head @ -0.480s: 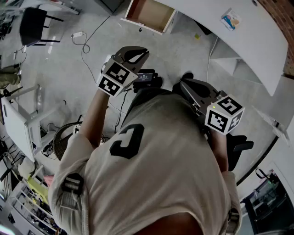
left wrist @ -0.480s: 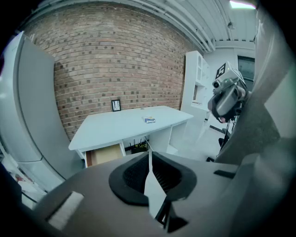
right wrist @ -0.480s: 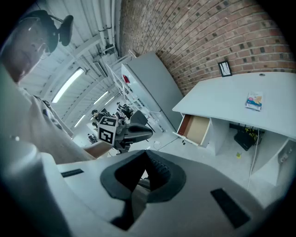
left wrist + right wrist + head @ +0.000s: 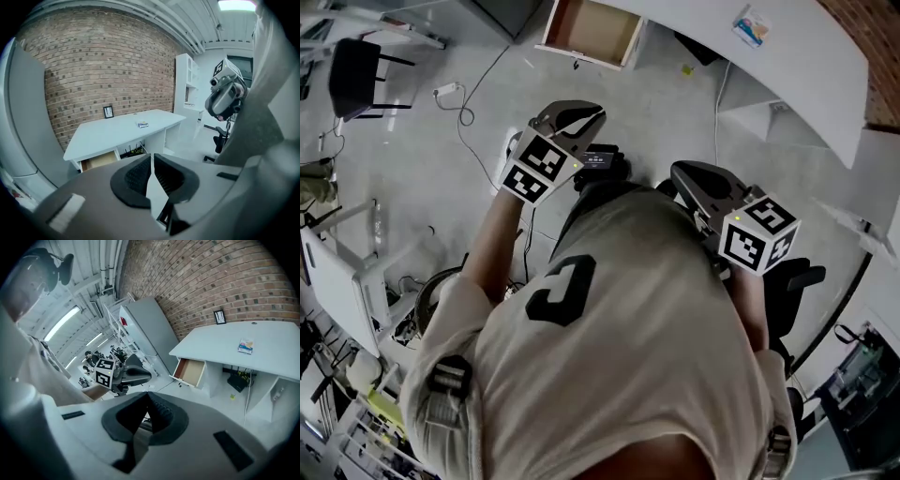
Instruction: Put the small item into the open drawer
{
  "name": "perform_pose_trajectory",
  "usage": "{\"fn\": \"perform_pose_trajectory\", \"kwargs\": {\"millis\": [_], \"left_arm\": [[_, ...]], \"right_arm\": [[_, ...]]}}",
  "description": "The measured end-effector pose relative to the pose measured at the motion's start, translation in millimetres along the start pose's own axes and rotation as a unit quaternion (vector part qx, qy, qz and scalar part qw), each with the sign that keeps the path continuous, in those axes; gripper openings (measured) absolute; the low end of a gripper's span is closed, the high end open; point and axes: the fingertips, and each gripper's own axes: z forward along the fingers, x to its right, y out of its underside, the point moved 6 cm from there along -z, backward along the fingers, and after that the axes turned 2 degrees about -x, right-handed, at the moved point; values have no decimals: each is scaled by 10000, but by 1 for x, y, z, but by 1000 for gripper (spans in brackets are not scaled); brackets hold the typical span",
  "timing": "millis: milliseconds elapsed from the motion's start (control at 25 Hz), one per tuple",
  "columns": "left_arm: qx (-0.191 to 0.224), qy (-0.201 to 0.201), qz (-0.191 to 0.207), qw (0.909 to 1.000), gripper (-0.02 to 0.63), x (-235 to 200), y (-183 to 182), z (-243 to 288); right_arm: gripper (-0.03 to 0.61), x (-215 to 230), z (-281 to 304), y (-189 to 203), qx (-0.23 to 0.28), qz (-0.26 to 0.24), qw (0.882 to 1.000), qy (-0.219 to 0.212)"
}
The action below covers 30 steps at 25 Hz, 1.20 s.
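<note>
Left gripper (image 4: 152,155): the black ribbed pads (image 4: 136,176) meet at their tips, with only a thin wedge of gap behind the contact line. Nothing is clamped between them. Right gripper (image 4: 147,393): same condition, jaws closed tip to tip and carrying nothing.

Each unit carries a white cube with black square markers, the left cube (image 4: 534,165) and the right cube (image 4: 758,235). Both units are held forward of a person in a beige T-shirt (image 4: 609,319), one in each hand, level with each other and apart. They point across the pale grey floor (image 4: 422,159) toward the long white desk (image 4: 806,70).

The small flat blue-and-white packet (image 4: 750,25) lies on the desk top, untouched and well apart from both grippers. In the left gripper view it sits near the middle of the desk surface (image 4: 142,124).

The open white drawer with a pale wooden interior (image 4: 591,31) is pulled out below the desk top at one end, and its bottom panel is exposed. The packet is offset to one side of it, as the right gripper view confirms (image 4: 245,346).

Surroundings:
- A red brick wall (image 4: 103,61) stands behind the desk.
- A small black-framed picture (image 4: 108,112) stands on the desk against that wall.
- A small yellow object (image 4: 686,68) lies on the floor under the desk.
- A white cable (image 4: 467,108) trails across the floor.
- A black office chair (image 4: 795,281) stands beside the person's right arm.
</note>
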Motion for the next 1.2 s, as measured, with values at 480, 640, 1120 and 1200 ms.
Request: {"fn": "perform_pose_trajectory", "kwargs": {"millis": [480,640,1120,1200], "left_arm": [[-93,30,34,9999,21,35,-29,23],[-130,114,67,9998,21,71,-42,32],[17,42,372,9993,21,143,-103,88],[308,-53,149,9994,21,148,-116,84]], "right_arm": [[3,40,-49,20,406,594,9974,-55],[3,44,-67,32,402,473,9979,-171],[3,99,-131,31,873,81,9952,-441],[3,97,-134,30,762,-165,9957,-504]]}}
